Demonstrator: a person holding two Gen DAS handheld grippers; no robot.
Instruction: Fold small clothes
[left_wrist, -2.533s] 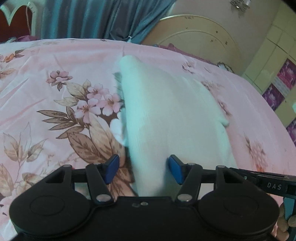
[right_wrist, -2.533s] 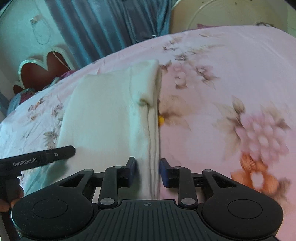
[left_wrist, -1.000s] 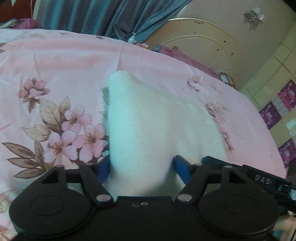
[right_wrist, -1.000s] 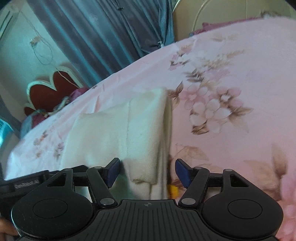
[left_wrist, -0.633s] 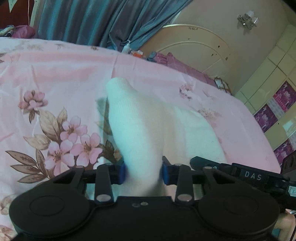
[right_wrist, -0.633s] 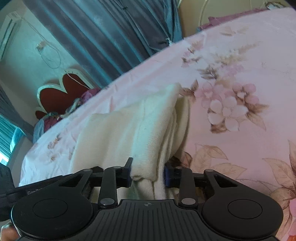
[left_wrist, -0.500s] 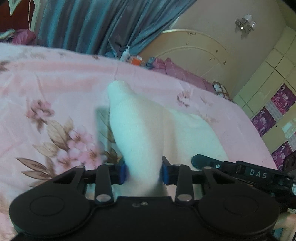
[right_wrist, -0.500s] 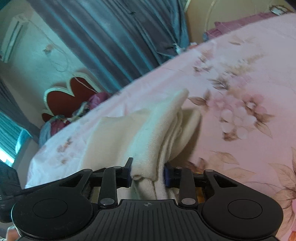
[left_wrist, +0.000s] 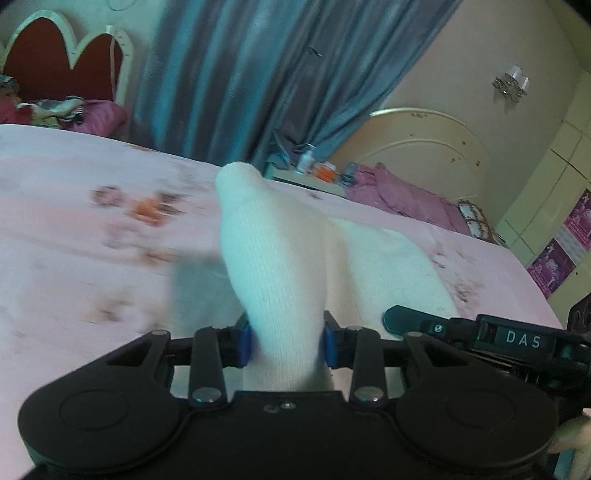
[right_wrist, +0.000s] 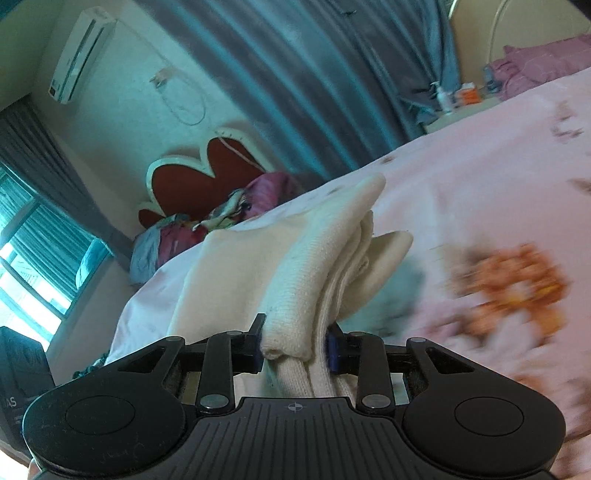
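Note:
A cream knitted garment (left_wrist: 280, 266) is lifted off the pink floral bedsheet (left_wrist: 81, 236). My left gripper (left_wrist: 285, 345) is shut on one near corner of it, the cloth bunched between the blue pads. My right gripper (right_wrist: 295, 350) is shut on the other near corner of the garment (right_wrist: 295, 266), several layers pinched together. The far end of the garment rests on the bed. The right gripper's arm (left_wrist: 480, 332) shows at the right of the left wrist view.
The bedsheet (right_wrist: 480, 192) spreads wide around the garment. A red heart-shaped headboard (right_wrist: 207, 166) with pillows, blue curtains (left_wrist: 258, 74) and a cream headboard (left_wrist: 417, 147) stand beyond the bed. A bedside stand with bottles (left_wrist: 314, 170) sits by the curtain.
Both grippers closed on the garment's near corners, then lifted and tilted upward; the near edge rose off the bed and more of the room came into view.

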